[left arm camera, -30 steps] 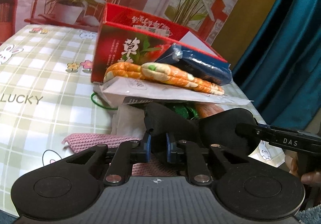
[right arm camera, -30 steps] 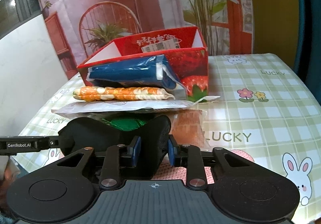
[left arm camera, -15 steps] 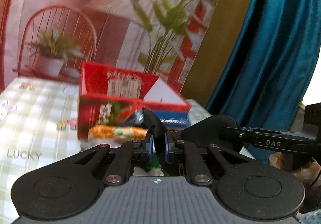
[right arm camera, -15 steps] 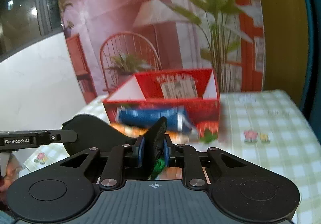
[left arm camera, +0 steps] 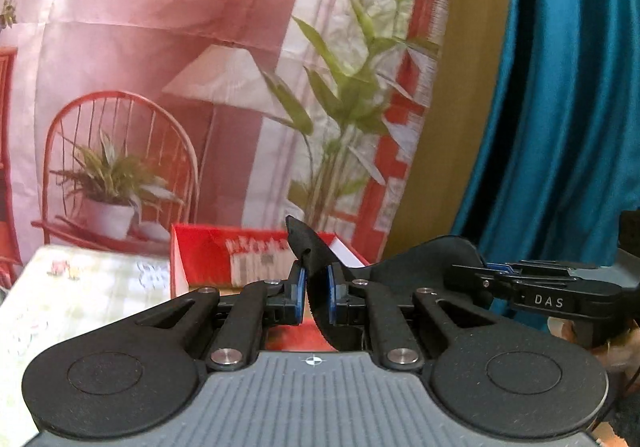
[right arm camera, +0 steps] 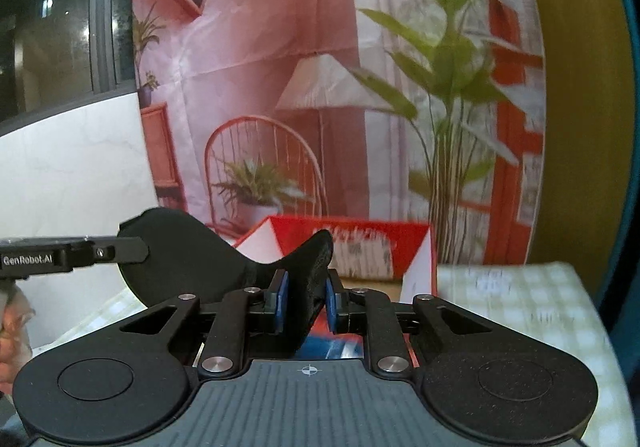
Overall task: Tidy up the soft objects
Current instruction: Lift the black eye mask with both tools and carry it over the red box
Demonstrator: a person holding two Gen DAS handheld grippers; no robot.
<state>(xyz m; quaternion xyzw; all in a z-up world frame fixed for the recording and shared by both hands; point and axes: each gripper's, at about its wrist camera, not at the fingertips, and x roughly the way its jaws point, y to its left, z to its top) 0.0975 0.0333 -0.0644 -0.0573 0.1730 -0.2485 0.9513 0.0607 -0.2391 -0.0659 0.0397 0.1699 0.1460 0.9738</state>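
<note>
A black soft pad (left arm camera: 320, 287) is held between both grippers and stretched in the air above the table. My left gripper (left arm camera: 314, 297) is shut on one end of it. My right gripper (right arm camera: 306, 301) is shut on the other end (right arm camera: 308, 279). The wider middle of the pad shows in the left wrist view (left arm camera: 424, 267) and in the right wrist view (right arm camera: 180, 247). The red strawberry box (left arm camera: 224, 259) stands open behind it, also in the right wrist view (right arm camera: 360, 243). A blue packet (right arm camera: 332, 347) shows below my right fingers.
The checked tablecloth (left arm camera: 80, 287) runs to the left of the box and to its right (right arm camera: 512, 295). A printed backdrop with a chair and plants (left arm camera: 200, 87) hangs behind the table. A teal curtain (left arm camera: 560, 127) hangs at the right.
Both grippers have risen with the black pad. The pile of packets by the box has dropped out of sight below, and the backdrop now fills the views.
</note>
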